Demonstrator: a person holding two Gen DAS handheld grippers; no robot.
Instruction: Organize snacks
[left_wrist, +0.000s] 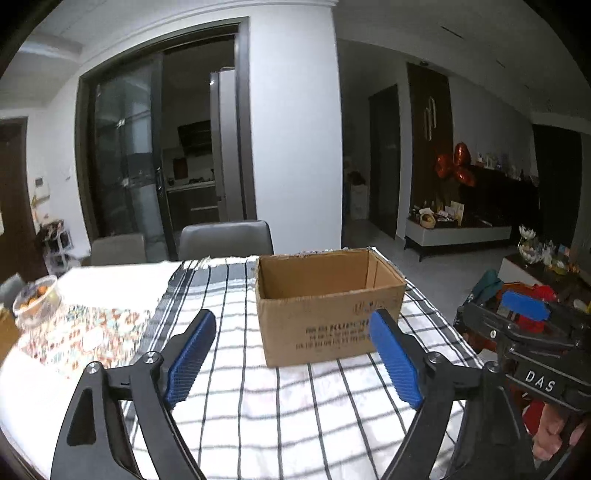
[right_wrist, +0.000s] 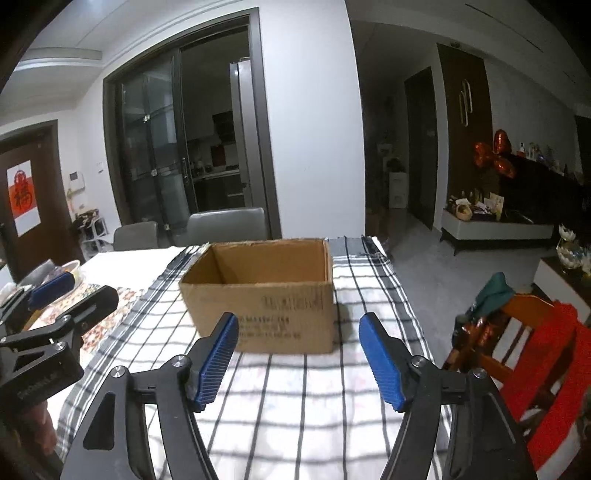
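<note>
An open brown cardboard box (left_wrist: 328, 314) (right_wrist: 258, 306) stands on the checked tablecloth (left_wrist: 295, 413) (right_wrist: 295, 406), towards the far end of the table. What shows of its inside is bare. My left gripper (left_wrist: 293, 321) is open short of the box, with nothing between its blue pads (left_wrist: 192, 354). My right gripper (right_wrist: 300, 325) is also open and empty, a little short of the box's near wall. Each gripper shows at the edge of the other's view: the right gripper (left_wrist: 524, 306) at the right, the left gripper (right_wrist: 51, 288) at the left. No snack packet is in sight.
A clear bowl (left_wrist: 37, 299) with dark and orange contents sits at the table's left edge, beside a floral cloth (left_wrist: 85, 336). Two grey chairs (left_wrist: 225, 240) stand behind the table. A wooden chair draped in red cloth (right_wrist: 546, 354) is close on the right.
</note>
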